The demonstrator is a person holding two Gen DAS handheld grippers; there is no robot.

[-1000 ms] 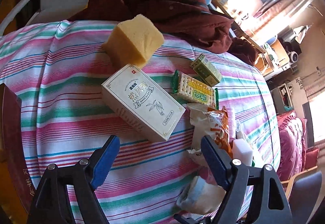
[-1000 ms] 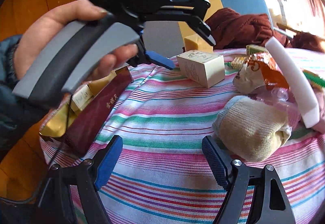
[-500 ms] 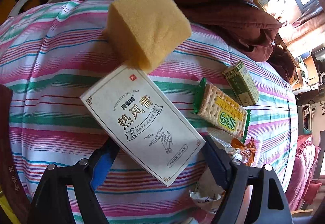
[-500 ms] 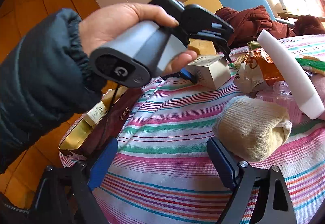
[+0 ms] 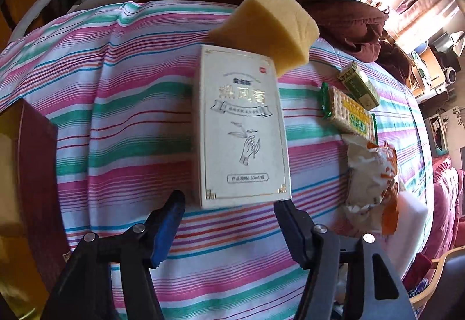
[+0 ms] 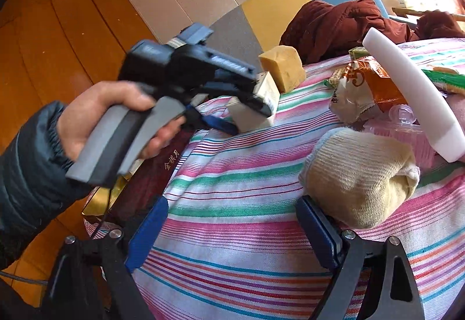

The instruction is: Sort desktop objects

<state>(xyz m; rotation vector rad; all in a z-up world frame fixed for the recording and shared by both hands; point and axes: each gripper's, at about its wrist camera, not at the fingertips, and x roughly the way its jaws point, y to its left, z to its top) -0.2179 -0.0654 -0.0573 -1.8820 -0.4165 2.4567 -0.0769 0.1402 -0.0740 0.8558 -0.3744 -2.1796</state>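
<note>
Between the wide-apart jaws of the left gripper [image 5: 229, 203] sits the near end of the cream box [image 5: 242, 128], so a shallow bite could squirt it into the sponge [image 5: 270, 26] just beyond, while the right gripper [image 6: 229, 228] gapes empty beside the sock [image 6: 360, 174].

Blown-out window glare upper right, fisheye-warped edges, motion blur

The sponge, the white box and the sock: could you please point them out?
sponge [image 5: 270, 26], left wrist view, top face
white box [image 5: 244, 128], left wrist view, printed front
sock [image 6: 360, 174], right wrist view, knit middle
</note>
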